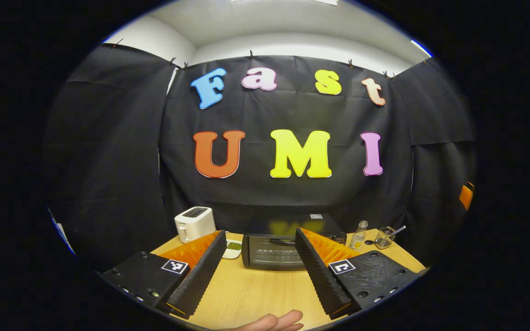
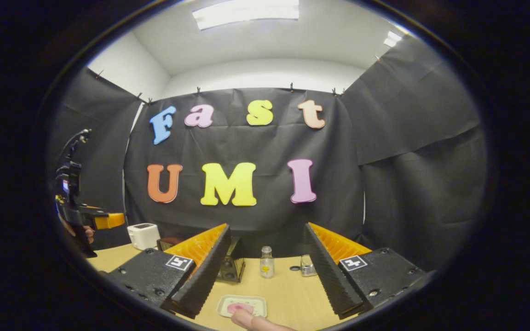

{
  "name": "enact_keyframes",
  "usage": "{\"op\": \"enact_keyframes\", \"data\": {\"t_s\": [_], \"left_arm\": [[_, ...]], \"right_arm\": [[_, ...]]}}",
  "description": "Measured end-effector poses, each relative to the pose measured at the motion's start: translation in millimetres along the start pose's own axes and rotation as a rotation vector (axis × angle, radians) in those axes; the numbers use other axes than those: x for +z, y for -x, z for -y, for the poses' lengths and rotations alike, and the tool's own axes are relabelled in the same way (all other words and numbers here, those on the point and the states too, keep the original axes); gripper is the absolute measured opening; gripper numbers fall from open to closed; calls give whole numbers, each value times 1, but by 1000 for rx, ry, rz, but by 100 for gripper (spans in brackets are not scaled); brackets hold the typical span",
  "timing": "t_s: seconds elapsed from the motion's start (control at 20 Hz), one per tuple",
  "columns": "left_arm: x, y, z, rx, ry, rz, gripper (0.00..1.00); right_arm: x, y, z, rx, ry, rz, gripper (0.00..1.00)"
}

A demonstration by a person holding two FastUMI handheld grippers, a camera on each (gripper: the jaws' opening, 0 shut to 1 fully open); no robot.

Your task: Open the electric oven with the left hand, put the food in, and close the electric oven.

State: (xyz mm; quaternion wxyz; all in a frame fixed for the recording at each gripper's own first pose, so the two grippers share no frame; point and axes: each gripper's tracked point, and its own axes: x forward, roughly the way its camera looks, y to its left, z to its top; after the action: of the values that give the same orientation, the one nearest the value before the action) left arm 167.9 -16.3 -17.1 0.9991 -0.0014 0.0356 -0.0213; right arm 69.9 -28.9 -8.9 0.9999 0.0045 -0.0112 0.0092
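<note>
Left gripper view: our left gripper (image 1: 260, 241) hangs above the wooden table (image 1: 256, 289), its fingers spread wide with nothing between them. Straight ahead, between the fingers, the electric oven (image 1: 274, 248) sits at the back of the table, door closed, handle across the top of the door. Left of it stands a white toaster (image 1: 194, 223); a small white plate (image 1: 233, 248) with something green on it lies between toaster and oven. Right of the oven we see a small glass bottle (image 1: 360, 234) and a wire cup (image 1: 385, 236) holding a utensil. A hand (image 1: 272, 322) shows at the bottom edge.

Right gripper view: our right gripper (image 2: 267, 253) is also spread apart and empty. Below it, near the table's front edge, a small tray (image 2: 242, 304) carries a pink piece of food (image 2: 239, 307); a fingertip (image 2: 246, 318) touches or overlaps it, we cannot tell which. The bottle stands farther back, and the oven is partly hidden behind the left-hand finger. At far left the other gripper shows, held by a hand.
</note>
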Motion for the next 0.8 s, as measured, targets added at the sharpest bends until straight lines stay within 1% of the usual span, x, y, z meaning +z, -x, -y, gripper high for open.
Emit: {"op": "enact_keyframes", "data": {"t_s": [0.15,0.2,0.4,0.6,0.7,0.8], "left_arm": [[-3,-57,17,-34,-16,-3,95],[-10,-78,24,-48,-19,-21,95],[-48,-139,54,-115,11,-117,96],[-93,-192,69,-125,-14,-217,95],[-114,-207,78,-134,-4,-266,96],[-129,-216,80,-124,-3,-300,96]], "right_arm": [[-5,-13,14,-15,3,-1,100],[-7,-17,20,-18,1,-4,100],[-13,-28,40,-26,-3,-16,100],[-19,-34,59,-43,18,-15,100],[-24,-36,68,-54,21,-19,100],[-30,-37,77,-62,17,-30,100]]}}
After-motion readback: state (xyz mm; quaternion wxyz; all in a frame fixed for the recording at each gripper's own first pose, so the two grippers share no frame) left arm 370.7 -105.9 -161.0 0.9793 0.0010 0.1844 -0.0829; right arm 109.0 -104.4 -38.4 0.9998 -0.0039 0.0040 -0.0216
